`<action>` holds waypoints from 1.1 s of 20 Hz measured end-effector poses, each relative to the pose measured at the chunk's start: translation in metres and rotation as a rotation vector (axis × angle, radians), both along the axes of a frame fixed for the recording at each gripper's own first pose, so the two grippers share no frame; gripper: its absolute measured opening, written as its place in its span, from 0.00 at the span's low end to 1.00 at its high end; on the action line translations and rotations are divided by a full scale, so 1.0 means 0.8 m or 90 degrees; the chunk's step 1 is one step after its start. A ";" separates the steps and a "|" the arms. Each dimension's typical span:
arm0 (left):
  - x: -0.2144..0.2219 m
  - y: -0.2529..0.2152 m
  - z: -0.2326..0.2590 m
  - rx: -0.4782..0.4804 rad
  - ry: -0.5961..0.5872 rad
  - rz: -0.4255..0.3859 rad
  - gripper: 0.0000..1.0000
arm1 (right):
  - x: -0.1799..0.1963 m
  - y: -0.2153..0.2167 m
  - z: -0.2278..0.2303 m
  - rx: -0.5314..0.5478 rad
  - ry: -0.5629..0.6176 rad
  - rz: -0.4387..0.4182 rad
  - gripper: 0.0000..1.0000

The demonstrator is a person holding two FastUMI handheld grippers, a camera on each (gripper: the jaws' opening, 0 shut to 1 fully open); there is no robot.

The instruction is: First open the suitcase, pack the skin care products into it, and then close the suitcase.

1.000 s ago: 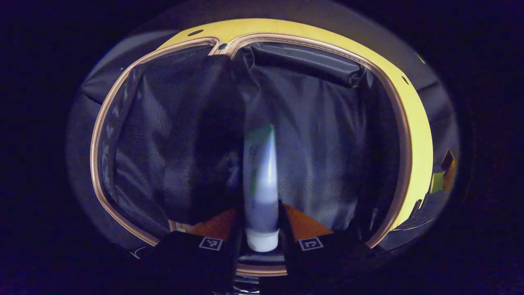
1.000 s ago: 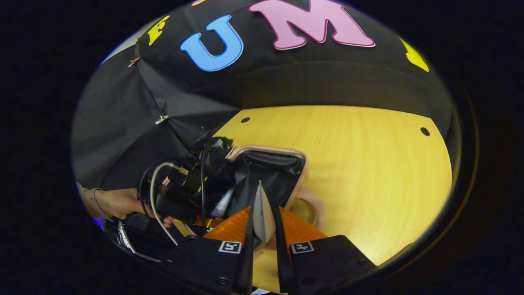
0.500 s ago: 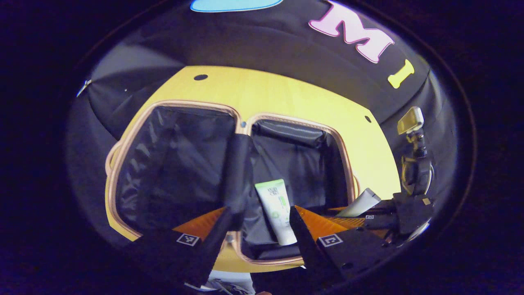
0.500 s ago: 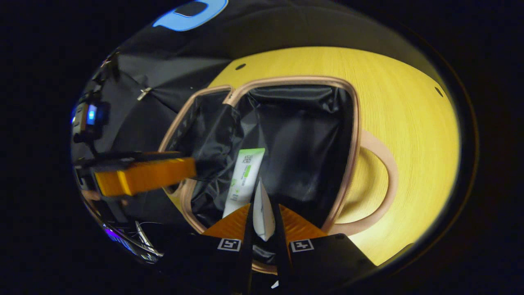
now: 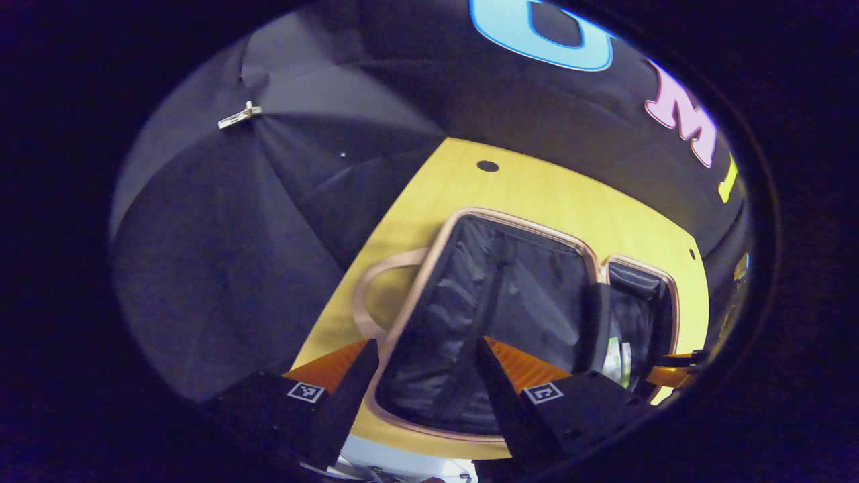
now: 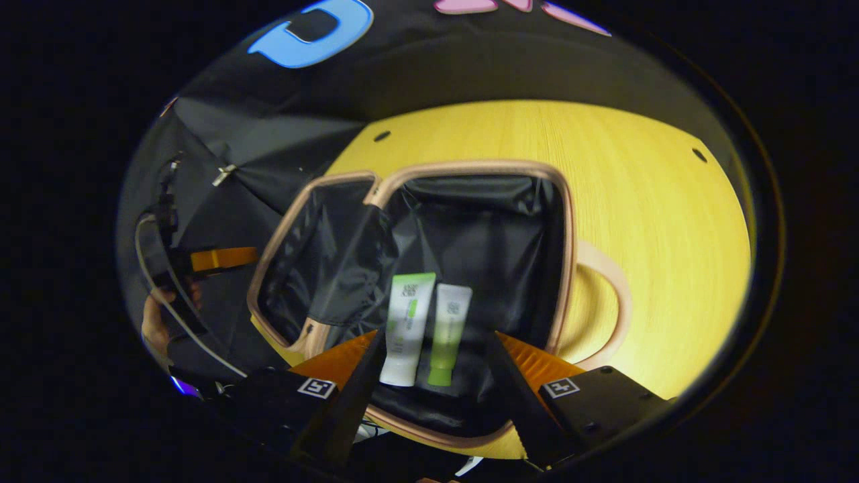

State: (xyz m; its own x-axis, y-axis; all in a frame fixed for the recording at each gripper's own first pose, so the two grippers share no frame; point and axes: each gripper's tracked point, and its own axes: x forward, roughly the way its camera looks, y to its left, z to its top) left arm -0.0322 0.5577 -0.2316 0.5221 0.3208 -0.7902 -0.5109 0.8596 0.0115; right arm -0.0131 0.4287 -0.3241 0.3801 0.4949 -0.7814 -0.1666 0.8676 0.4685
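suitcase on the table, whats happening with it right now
The suitcase lies open on the wooden table, with two skin care tubes side by side in one half. A person holds a gripper in each hand. The right gripper is open above the tubes, holding nothing. The left gripper is open over the other half.

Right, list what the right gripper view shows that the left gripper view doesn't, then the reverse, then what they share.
Right gripper view: a white-capped tube and a green-capped tube lie side by side in one suitcase half, caps toward the camera, past the open right hand-held gripper. A person's hand is at far left.
Left gripper view: the open left hand-held gripper hangs over the other half's lining, with that half's handle loop beside it.
Both: the open suitcase, the yellow table and a clip on the cloth.
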 end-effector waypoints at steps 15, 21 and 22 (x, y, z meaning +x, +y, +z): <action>-0.029 0.064 -0.058 -0.154 0.140 0.160 0.87 | 0.028 -0.134 0.066 -0.045 -0.090 -0.126 0.94; -0.016 0.043 0.004 -0.166 0.051 0.098 0.16 | 0.032 -0.136 0.088 -0.027 -0.126 -0.119 0.94; -0.018 0.036 0.023 -0.177 0.035 0.104 0.11 | 0.037 -0.135 0.094 -0.028 -0.139 -0.110 0.94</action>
